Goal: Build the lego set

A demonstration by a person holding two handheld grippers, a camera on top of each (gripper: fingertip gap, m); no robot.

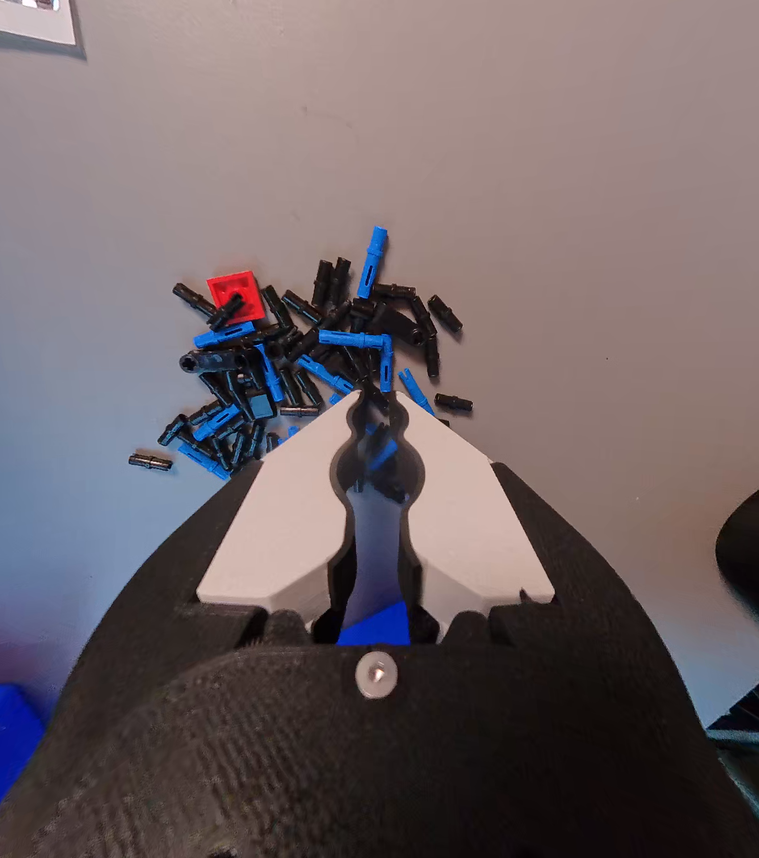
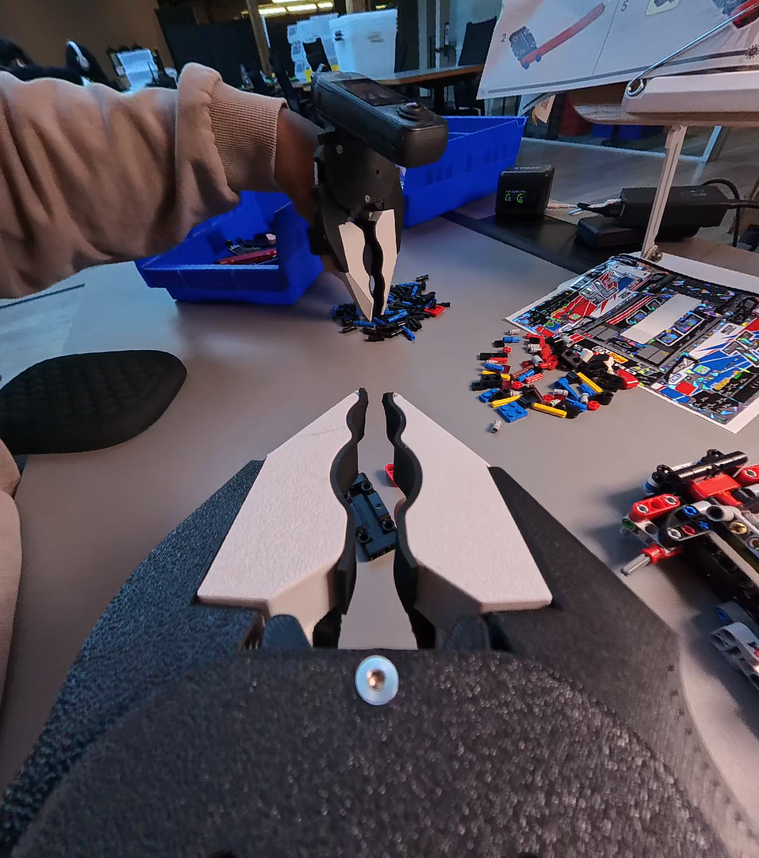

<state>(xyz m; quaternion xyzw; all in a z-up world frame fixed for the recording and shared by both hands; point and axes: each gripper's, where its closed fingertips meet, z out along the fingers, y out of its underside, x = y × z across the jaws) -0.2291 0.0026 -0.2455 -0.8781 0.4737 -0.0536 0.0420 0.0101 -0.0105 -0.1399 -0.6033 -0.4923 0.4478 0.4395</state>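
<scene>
My left gripper points down into a pile of black and blue pins with a red plate at its far edge. Its fingertips stand a narrow slit apart. A black pin lies at the slit, and no pad visibly presses on it. The right wrist view shows the same gripper upright with its tips in the pile. My right gripper hovers over the table, tips slightly apart, shut farther back on a black holed lego piece. A small red part peeks out behind its right pad.
A partly built model lies at the right. Loose coloured pieces lie beside a sticker sheet. Two blue bins stand behind the pile. An instruction booklet sits on a stand. A black chair armrest is at the left. Tip to tip, the grippers are about 25 centimeters apart. The partly built model lies around 15 centimeters away from my right fingertips.
</scene>
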